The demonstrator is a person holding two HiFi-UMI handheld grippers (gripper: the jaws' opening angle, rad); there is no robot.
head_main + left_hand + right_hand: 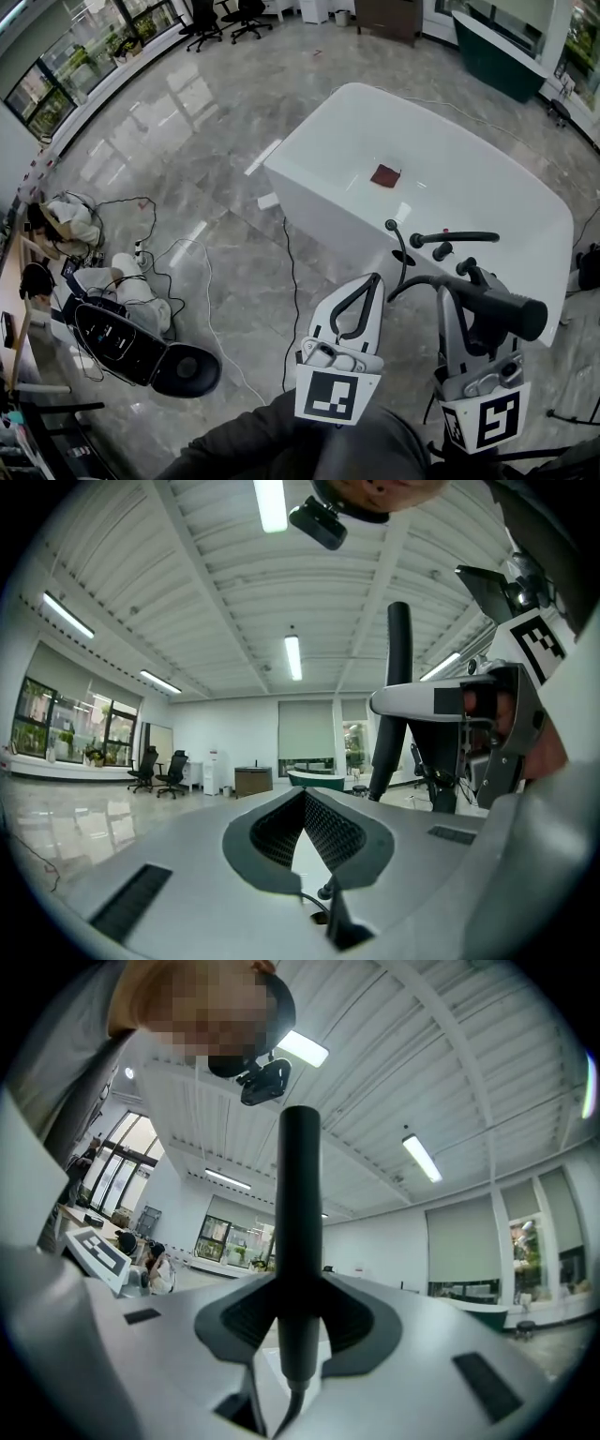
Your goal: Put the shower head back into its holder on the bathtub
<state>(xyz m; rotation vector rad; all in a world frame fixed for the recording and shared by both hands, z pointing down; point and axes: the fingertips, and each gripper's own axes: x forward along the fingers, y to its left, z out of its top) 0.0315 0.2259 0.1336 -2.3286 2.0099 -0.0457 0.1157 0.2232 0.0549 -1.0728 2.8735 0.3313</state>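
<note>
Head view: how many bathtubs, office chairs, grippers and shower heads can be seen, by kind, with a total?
Bathtubs: 2, the white bathtub and the dark green bathtub
Office chairs: 2, one beside the other
Grippers: 2, the left gripper and the right gripper
Shower heads: 1, the black shower head held in the right gripper
Total: 7

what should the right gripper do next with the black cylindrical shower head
Probably carry the black cylindrical shower head forward toward the black faucet fixture on the white bathtub: the right gripper grips it, apart from the fixture.
</note>
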